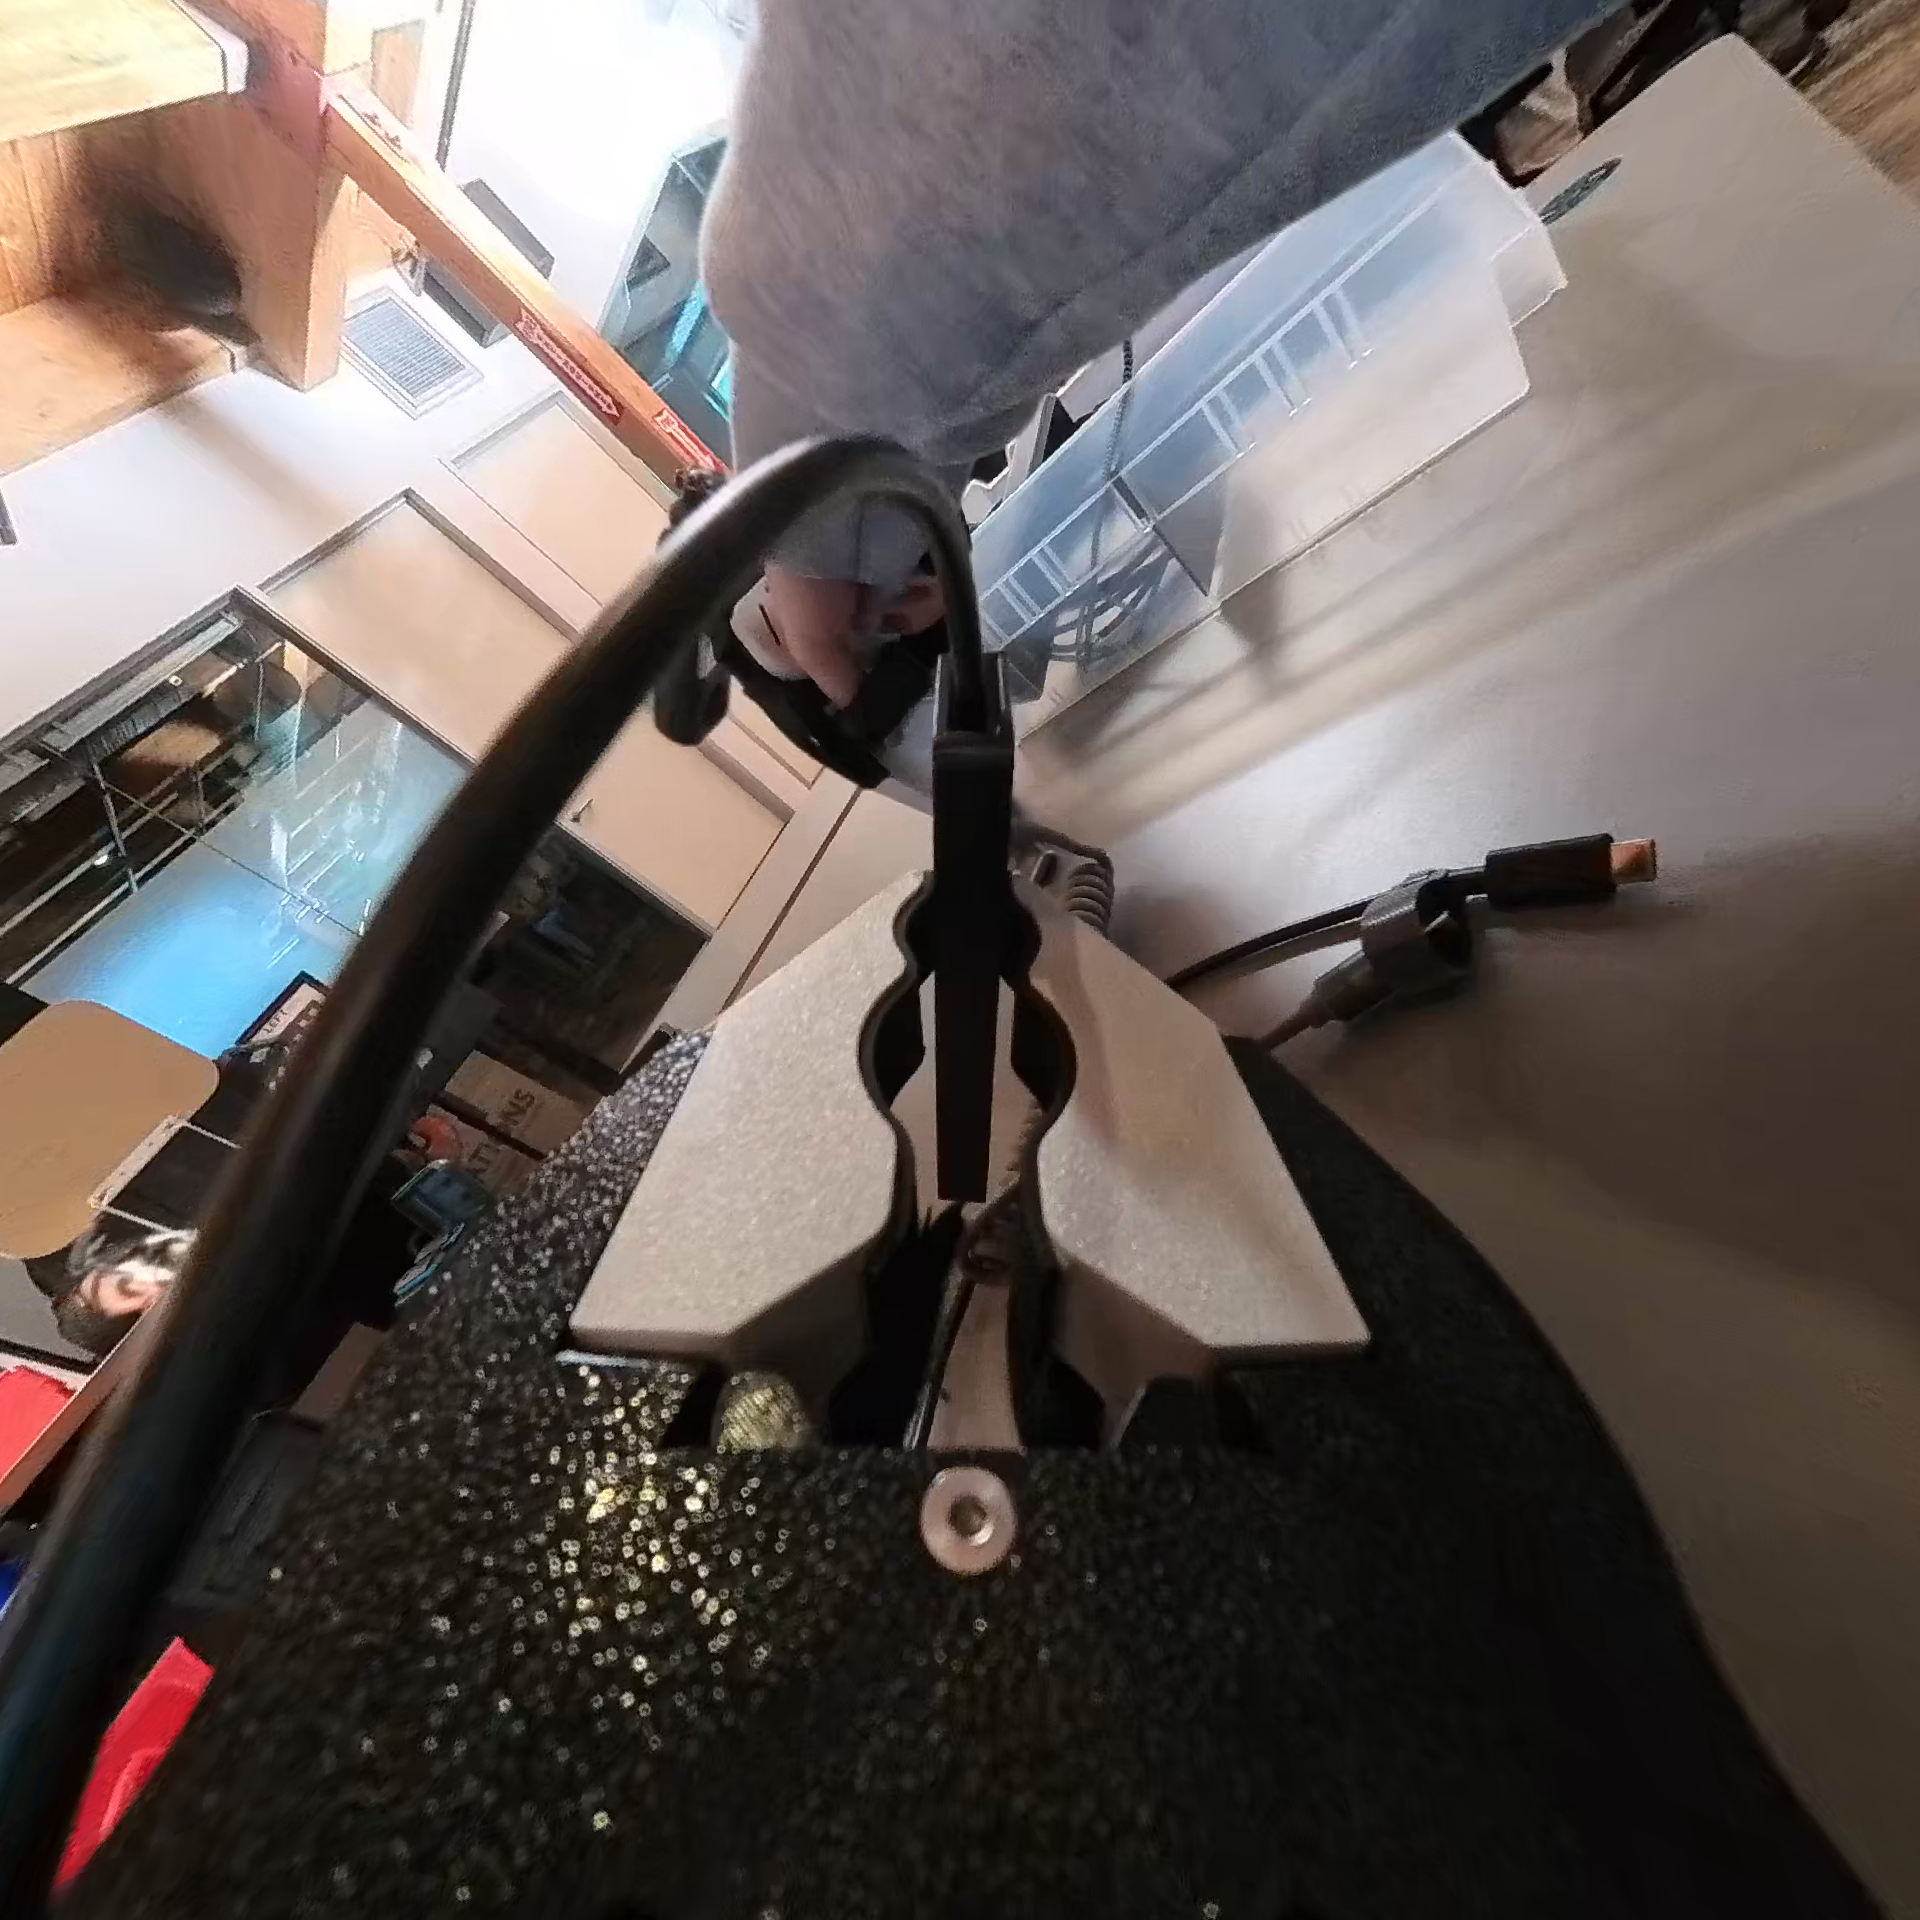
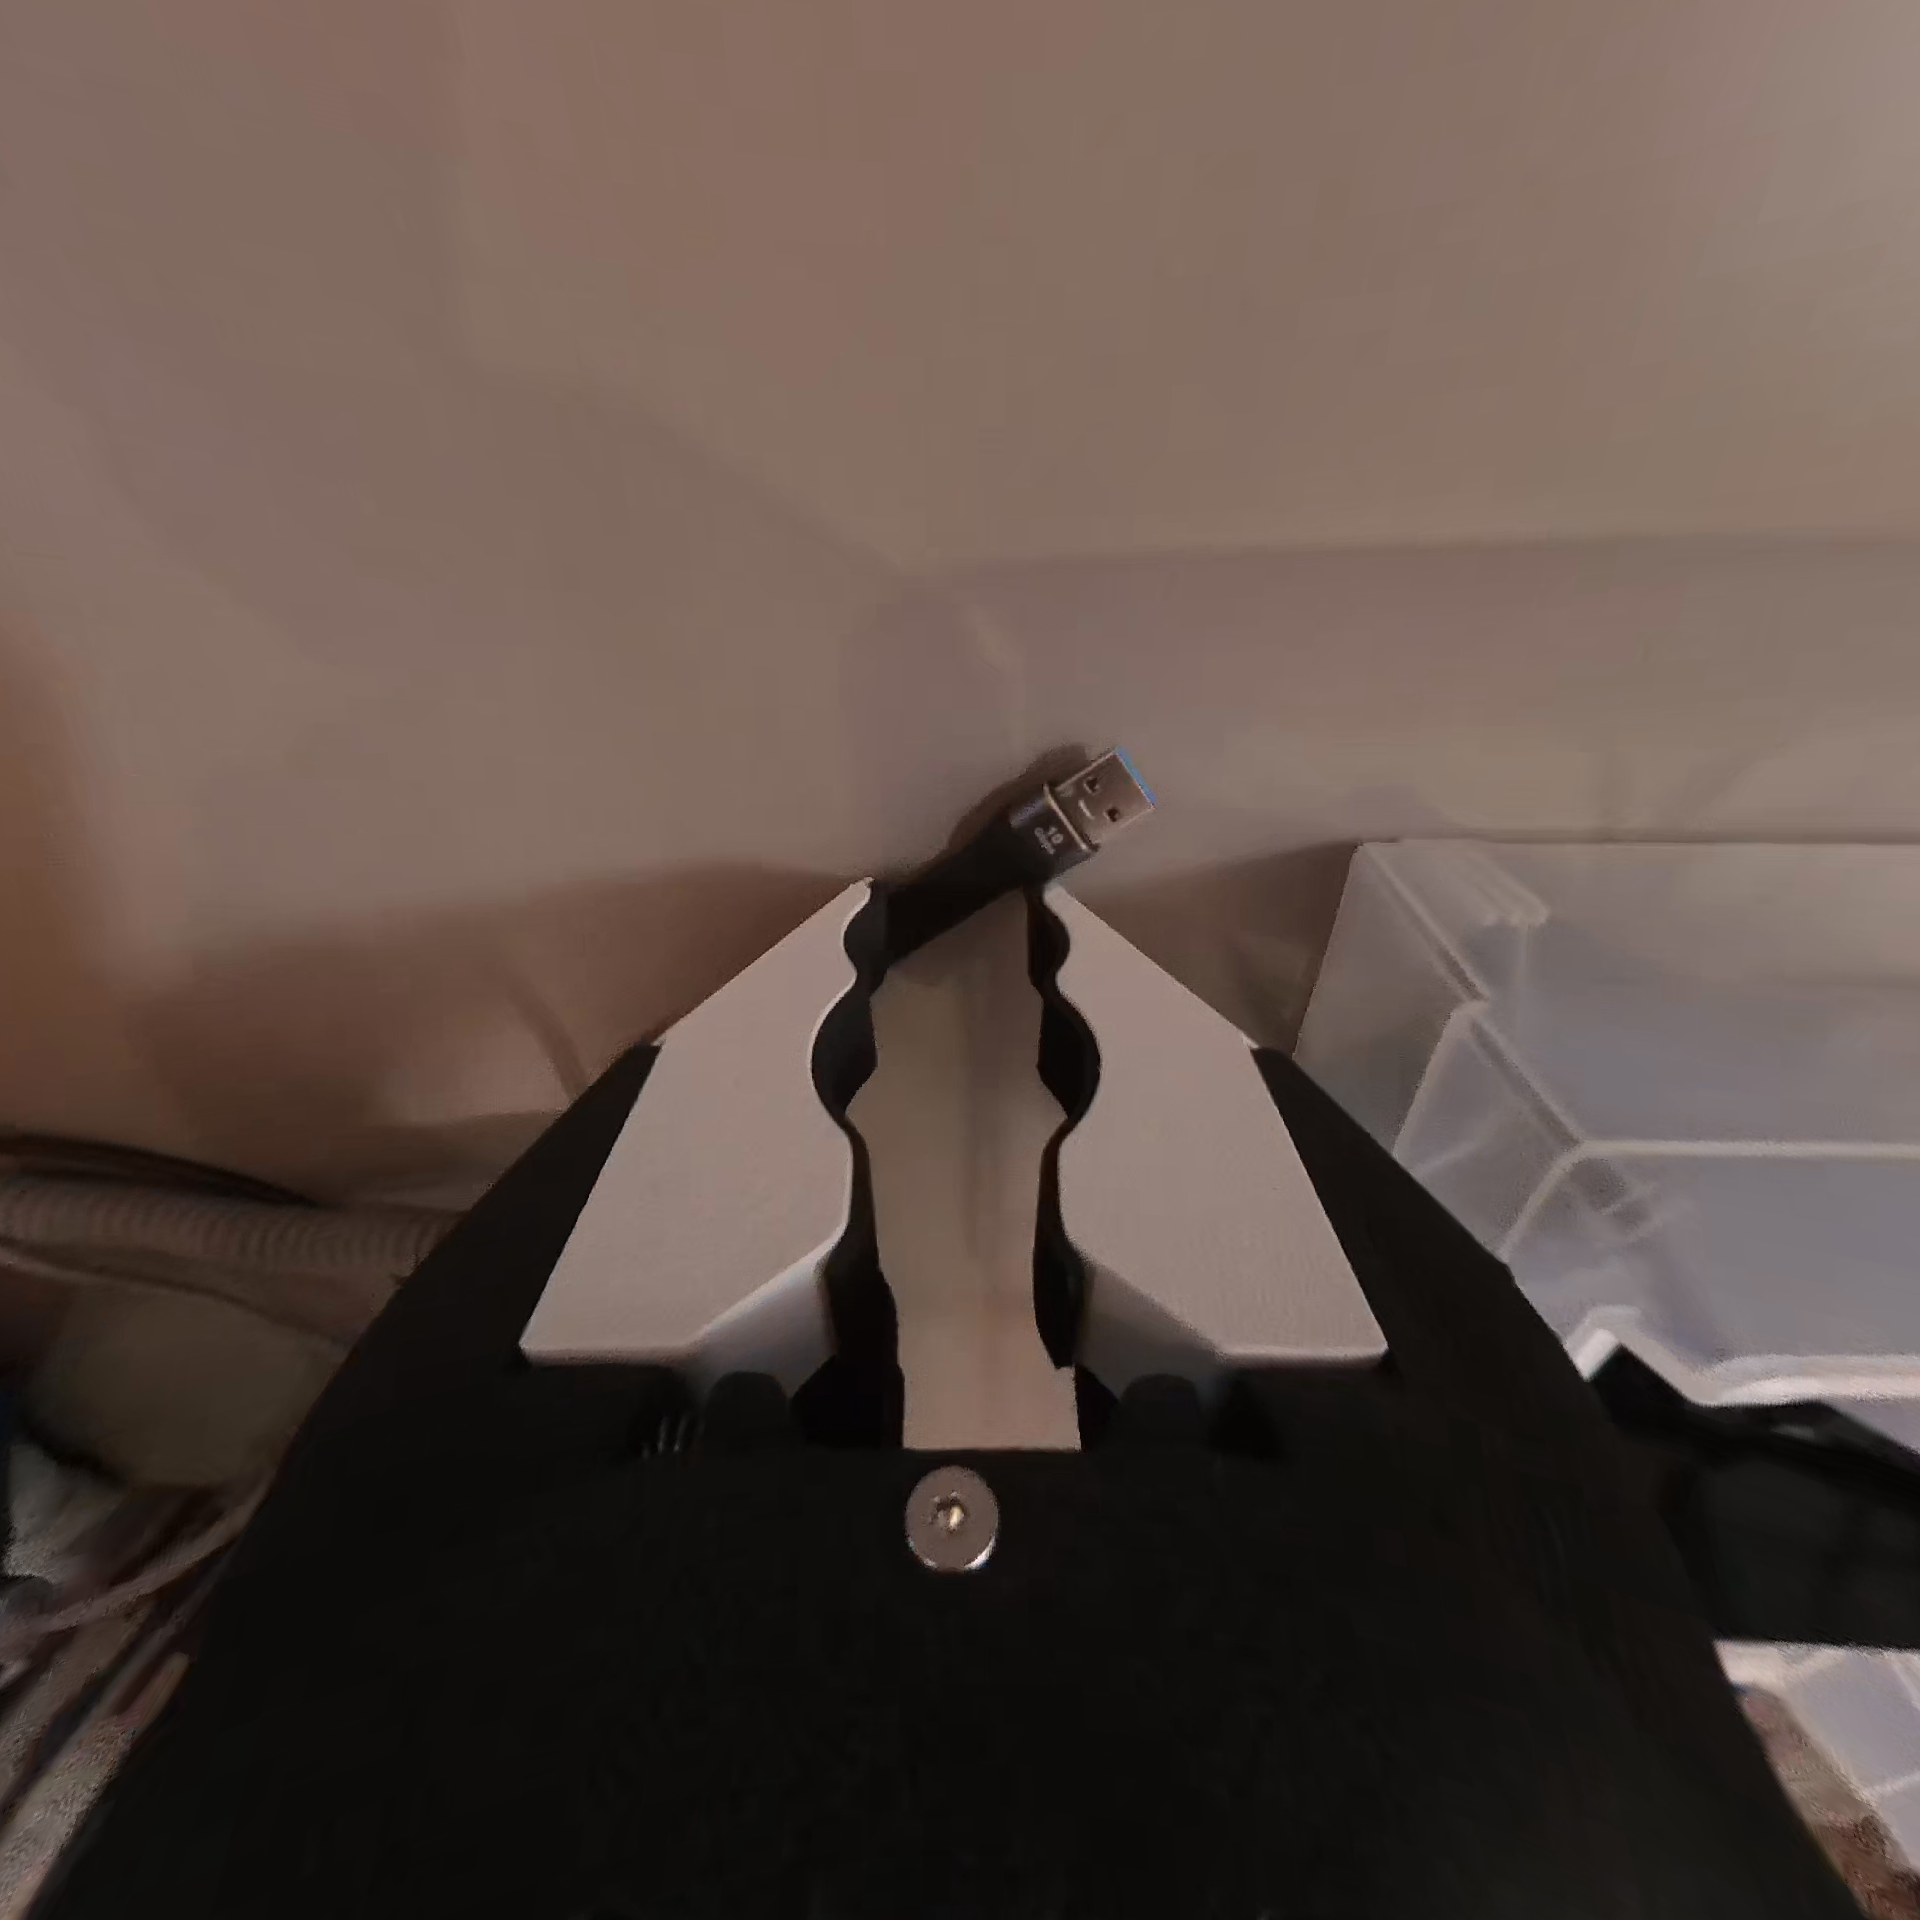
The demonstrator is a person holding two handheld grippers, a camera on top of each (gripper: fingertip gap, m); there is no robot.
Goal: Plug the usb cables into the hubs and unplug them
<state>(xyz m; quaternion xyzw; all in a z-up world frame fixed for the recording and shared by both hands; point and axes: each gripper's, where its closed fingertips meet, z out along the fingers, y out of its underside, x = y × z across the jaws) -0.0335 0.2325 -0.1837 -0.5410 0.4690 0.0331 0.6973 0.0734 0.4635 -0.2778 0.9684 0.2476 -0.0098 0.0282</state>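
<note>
In the left wrist view my left gripper (image 1: 971,909) is shut on a thin black USB hub (image 1: 971,821), held edge-on and sticking out past the fingertips. The hub's black cable (image 1: 499,831) loops from its far end back to the left. In the right wrist view my right gripper (image 2: 951,899) is shut at its tips on a black USB cable (image 2: 956,883), just behind its plug. The silver plug (image 2: 1101,805) points up and to the right, above the beige table (image 2: 935,416). A hand and grey sleeve (image 1: 987,208) show behind the hub.
Loose cables with a plug (image 1: 1548,871) lie on the table right of the left gripper. A clear plastic compartment bin (image 1: 1299,416) stands behind; it also shows in the right wrist view (image 2: 1558,1039). A beige ribbed hose (image 2: 208,1236) lies at the lower left. Some 25 cm of space lies between my two pairs of fingers.
</note>
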